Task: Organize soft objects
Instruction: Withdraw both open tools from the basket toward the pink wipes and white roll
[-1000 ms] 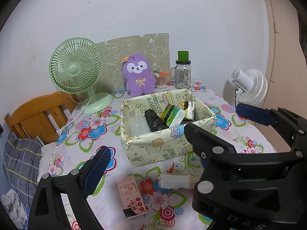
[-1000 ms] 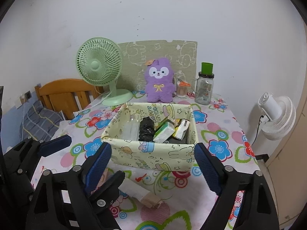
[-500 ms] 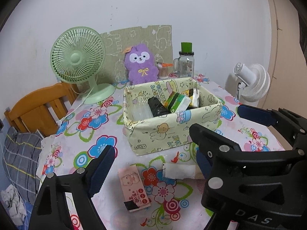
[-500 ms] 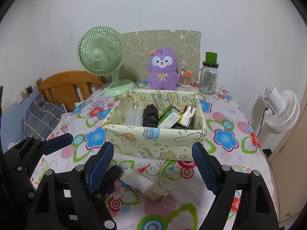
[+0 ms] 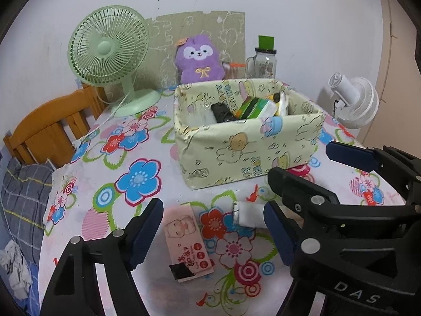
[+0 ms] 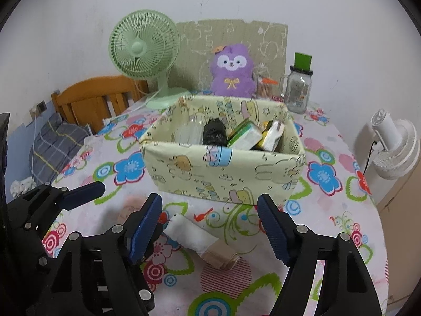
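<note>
Two sets of jaws are standing apart over the front of the bench, and neither is gripping anything yet. The left gripper has just been closing its jaws a little, with a pink tissue packet lying flat on the floral cloth between its blue pads, untouched. The right gripper has just been narrowing too, and a white rolled cloth with a tan end is lying slantwise between its pads, also free. Each tool is pointing down at its own item, which suggests the person is lining up two pickups at once.

Just behind both items a fabric storage box is sitting open-topped, already holding a black roll, a green carton and some packets, so it is probably serving as the place where soft things are being gathered. Its near wall is standing close to the roll, leaving little room for a steep approach.

Farther back, a purple plush toy is leaning upright against a card by the wall, beside a green fan and a glass jar.
</note>
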The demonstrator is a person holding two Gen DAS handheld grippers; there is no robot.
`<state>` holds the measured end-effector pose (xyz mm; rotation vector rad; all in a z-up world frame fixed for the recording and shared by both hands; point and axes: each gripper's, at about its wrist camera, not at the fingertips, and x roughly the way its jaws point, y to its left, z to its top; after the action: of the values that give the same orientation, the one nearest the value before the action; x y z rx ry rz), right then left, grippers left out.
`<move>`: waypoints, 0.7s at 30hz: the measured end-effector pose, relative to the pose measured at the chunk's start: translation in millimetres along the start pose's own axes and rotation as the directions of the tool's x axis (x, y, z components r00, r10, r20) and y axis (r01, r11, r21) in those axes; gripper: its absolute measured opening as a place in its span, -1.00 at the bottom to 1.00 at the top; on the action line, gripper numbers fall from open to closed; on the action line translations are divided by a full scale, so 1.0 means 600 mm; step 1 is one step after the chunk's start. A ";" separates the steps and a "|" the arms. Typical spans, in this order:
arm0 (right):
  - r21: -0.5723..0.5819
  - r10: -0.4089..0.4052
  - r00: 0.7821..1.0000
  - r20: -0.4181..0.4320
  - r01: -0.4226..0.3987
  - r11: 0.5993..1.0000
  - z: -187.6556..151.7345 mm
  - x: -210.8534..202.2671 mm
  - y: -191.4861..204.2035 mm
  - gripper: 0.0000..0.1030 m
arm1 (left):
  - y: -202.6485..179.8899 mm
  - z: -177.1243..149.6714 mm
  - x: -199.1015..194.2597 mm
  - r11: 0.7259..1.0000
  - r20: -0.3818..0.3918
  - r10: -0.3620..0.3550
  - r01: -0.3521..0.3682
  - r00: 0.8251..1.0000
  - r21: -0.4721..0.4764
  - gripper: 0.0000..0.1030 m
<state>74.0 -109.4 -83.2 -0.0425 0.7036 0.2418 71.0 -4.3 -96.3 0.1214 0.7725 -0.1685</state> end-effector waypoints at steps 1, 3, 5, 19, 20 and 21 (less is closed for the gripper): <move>0.001 0.001 1.000 -0.006 -0.001 1.000 -0.001 0.004 0.000 0.51 | 0.001 -0.001 0.002 1.000 -0.003 0.001 -0.001 1.000 0.001 0.56; 0.000 0.003 1.000 -0.016 -0.003 1.000 -0.004 0.010 0.000 0.51 | 0.004 -0.003 0.007 1.000 -0.010 0.002 -0.002 1.000 0.000 0.55; -0.004 0.004 1.000 -0.026 -0.004 1.000 -0.006 0.017 0.001 0.50 | 0.008 -0.007 0.015 1.000 -0.020 0.012 -0.012 1.000 -0.004 0.55; -0.020 0.018 0.995 -0.099 -0.021 1.000 -0.020 0.065 0.013 0.50 | 0.031 -0.029 0.055 0.999 -0.116 0.008 -0.012 0.993 -0.036 0.54; -0.023 0.018 0.994 -0.104 -0.021 1.000 -0.022 0.068 0.013 0.50 | 0.032 -0.031 0.058 0.999 -0.124 0.010 -0.014 0.992 -0.036 0.54; -0.025 0.018 0.994 -0.110 -0.021 0.999 -0.024 0.073 0.014 0.50 | 0.033 -0.033 0.061 0.999 -0.128 0.010 -0.015 0.992 -0.035 0.54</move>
<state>95.0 -94.2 -121.9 -0.0744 0.8108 0.2692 87.3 14.7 -135.2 0.1036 0.9024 -0.1358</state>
